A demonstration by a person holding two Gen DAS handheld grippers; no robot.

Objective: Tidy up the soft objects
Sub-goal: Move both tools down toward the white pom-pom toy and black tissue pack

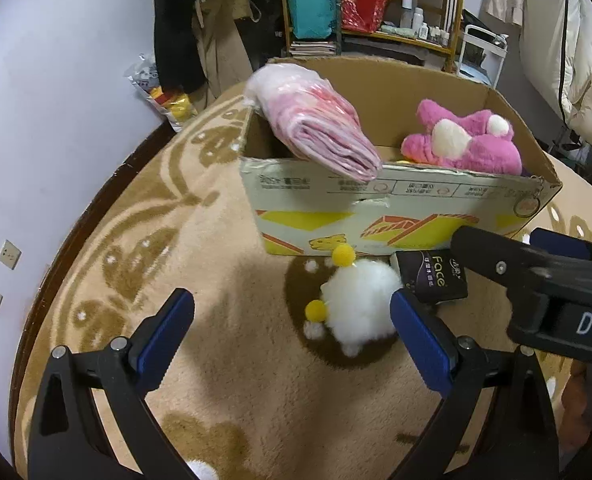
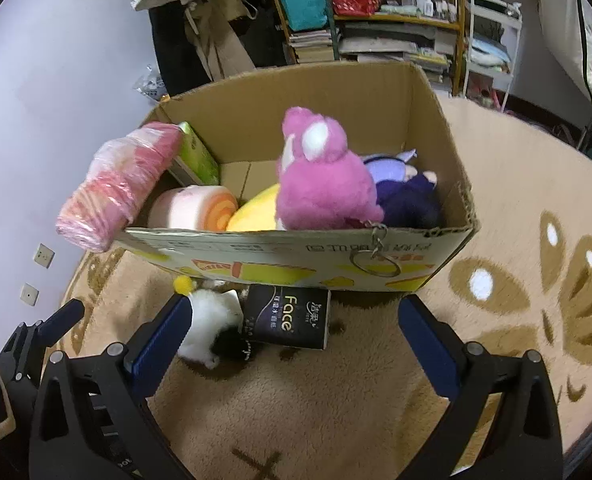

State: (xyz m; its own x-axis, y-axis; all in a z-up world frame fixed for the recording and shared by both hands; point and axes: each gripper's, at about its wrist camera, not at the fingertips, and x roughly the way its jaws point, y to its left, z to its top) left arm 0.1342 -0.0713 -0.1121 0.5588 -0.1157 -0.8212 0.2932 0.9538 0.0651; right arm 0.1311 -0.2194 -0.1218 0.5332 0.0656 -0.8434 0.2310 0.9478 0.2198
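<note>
cardboard box (image 2: 376, 246) sits on a tan patterned rug (image 2: 516, 208), open top. pink wrapped bundle (image 2: 118, 186) lies across the box's near-left rim, long axis tilted — near end pokes out over the rim toward the camera, far end rests inside. in the box: pink plush (image 2: 324, 176) upright near the middle, purple plush (image 2: 406, 192) to its right, yellow plush (image 2: 258, 212) and a rolled pink-orange towel (image 2: 194, 206) along the near wall, green pack (image 2: 198, 154) at far left. a keyring (image 2: 376, 266) hangs over the near wall.

on the rug just in front of the box: white fluffy toy (image 1: 360, 300) with yellow pompoms, and touching its right side a black tissue pack (image 2: 288, 316) marked "face", lying flat, long axis running near-far.

left gripper (image 1: 292, 338) — jaws spread wide, holding nothing, right finger just beside the white toy. right gripper (image 2: 294, 340) — jaws spread wide, empty, hovering over the rug near the tissue pack, touching neither object as far as visible.
</note>
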